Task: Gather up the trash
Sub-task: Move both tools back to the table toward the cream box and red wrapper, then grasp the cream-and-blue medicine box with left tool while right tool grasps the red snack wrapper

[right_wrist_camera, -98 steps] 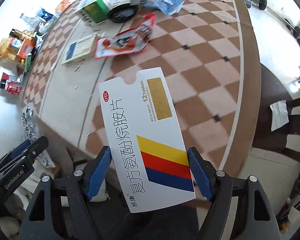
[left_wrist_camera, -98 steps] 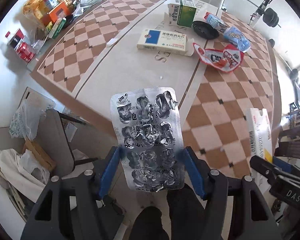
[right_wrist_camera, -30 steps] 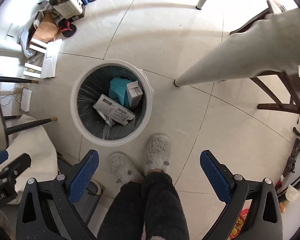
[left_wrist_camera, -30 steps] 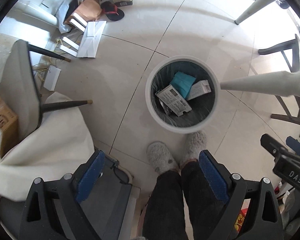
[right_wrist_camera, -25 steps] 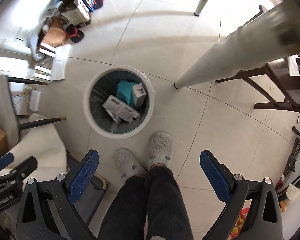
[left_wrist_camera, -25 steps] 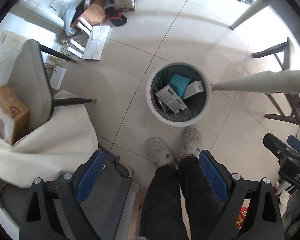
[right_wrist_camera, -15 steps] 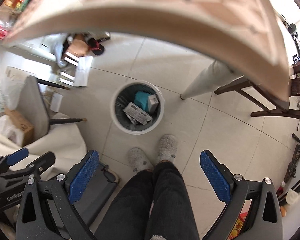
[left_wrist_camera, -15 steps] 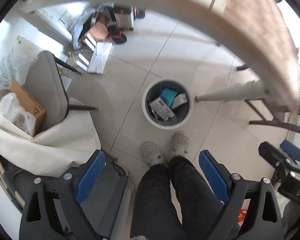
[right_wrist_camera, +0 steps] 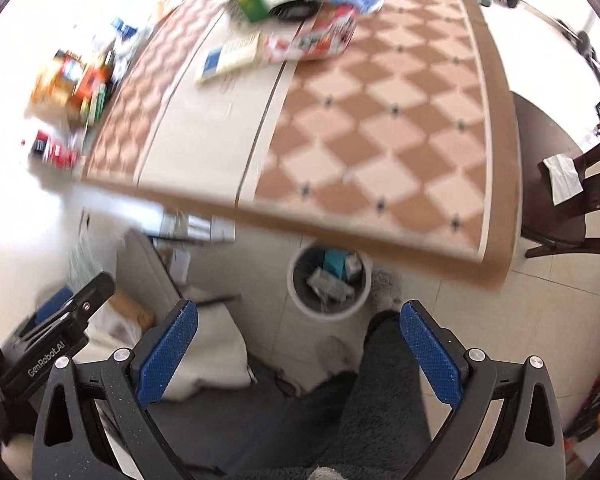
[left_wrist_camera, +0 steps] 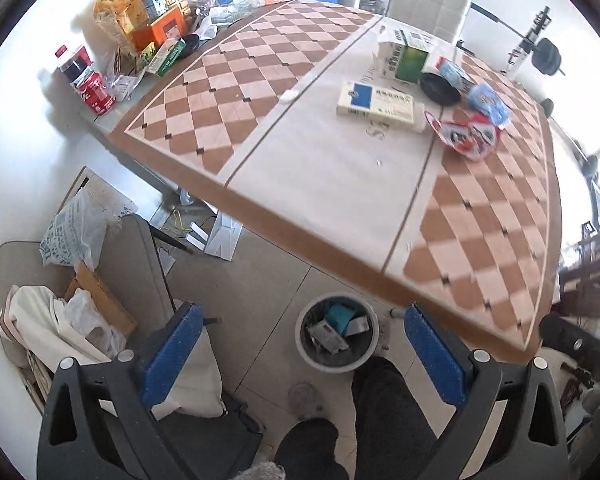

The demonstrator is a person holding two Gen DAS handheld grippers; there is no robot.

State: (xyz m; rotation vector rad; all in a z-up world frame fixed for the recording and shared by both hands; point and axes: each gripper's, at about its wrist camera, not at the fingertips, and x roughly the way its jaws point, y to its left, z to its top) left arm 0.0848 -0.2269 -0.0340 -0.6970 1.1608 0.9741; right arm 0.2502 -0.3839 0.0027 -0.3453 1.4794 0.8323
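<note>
Trash remaining on the tabletop (left_wrist_camera: pixel 320 168) sat in one cluster toward its far side: a cream medicine box (left_wrist_camera: pixel 376 105) with a blue patch, lying flat; a green-and-white carton (left_wrist_camera: pixel 404 56) standing behind it; a black round dish (left_wrist_camera: pixel 440 88); a crumpled red-and-white wrapper (left_wrist_camera: pixel 468 136); and a light blue packet (left_wrist_camera: pixel 489 103) just beyond the wrapper. Print on the boxes was too small to read. Trash already collected lay in a white round bin (left_wrist_camera: pixel 337 365) on the floor below the near table edge: a teal packet and pale boxes against a dark liner. Tabletop showed a tan and brown diamond pattern with a plain cream strip down the middle, edged in brown. Its far left corner carried an orange box (left_wrist_camera: pixel 162 30), snack bags, a dark bottle and a red can (left_wrist_camera: pixel 97 94). Floor was pale tile; a grey chair (left_wrist_camera: pixel 132 264) with paper and bags piled beside it stood left, a white padded chair (left_wrist_camera: pixel 428 4) at the far side, and a dark wooden chair (right_wrist_camera: pixel 556 204) right. Left gripper (left_wrist_camera: pixel 300 354) had just been opening, jaws now spread wide, nothing between them. Right gripper (right_wrist_camera: pixel 298 352) likewise stood with jaws spread wide and empty; the right wrist view was motion-blurred. In that view the left gripper's side read "GenRobot.AI". The person's dark-trousered legs (left_wrist_camera: pixel 384 412) showed between the jaws.
</note>
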